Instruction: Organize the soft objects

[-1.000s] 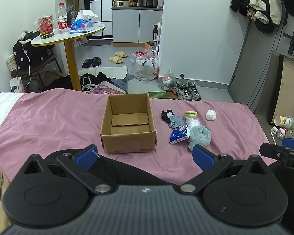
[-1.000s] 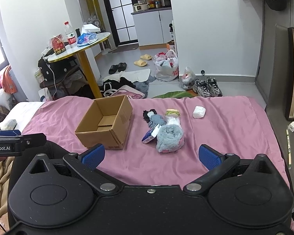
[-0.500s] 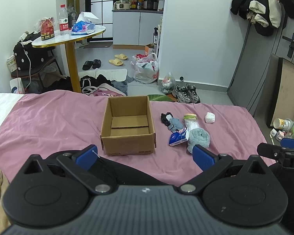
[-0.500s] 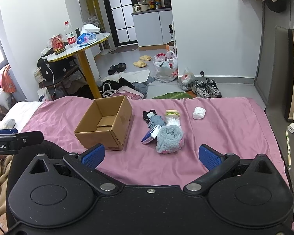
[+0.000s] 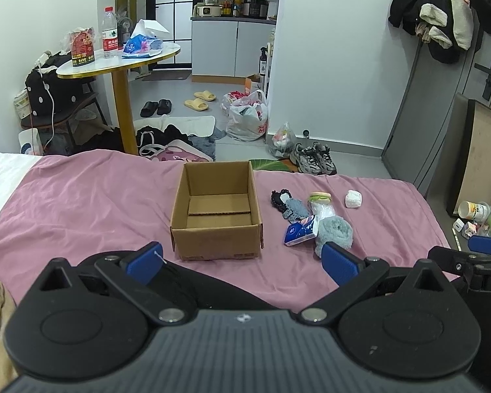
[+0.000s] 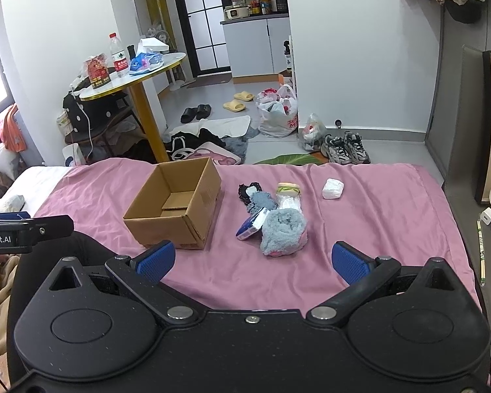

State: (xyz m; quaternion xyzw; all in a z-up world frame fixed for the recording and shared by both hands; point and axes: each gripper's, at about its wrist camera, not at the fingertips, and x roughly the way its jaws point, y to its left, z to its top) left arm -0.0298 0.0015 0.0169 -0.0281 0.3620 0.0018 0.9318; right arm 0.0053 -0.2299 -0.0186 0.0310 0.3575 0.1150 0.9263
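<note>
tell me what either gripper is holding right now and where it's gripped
Nothing. The left gripper and right gripper are both open and empty above the pink sheet.

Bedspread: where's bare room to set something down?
Bare bedspread lies left of the box, and right of the white wad toward the bed's edge. The box floor is empty too. It's crowded in the pile between box and wad: fuzzy roll, tissue pack.

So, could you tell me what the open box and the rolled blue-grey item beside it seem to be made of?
The box looks like plain brown corrugated cardboard, matte, with folded flaps showing inside. The rolled item looks like fluffy fleece or chenille fabric, perhaps a fuzzy sock or small towel: its surface is nubbly and soft-edged, with a pinkish patch at the bottom.
</note>
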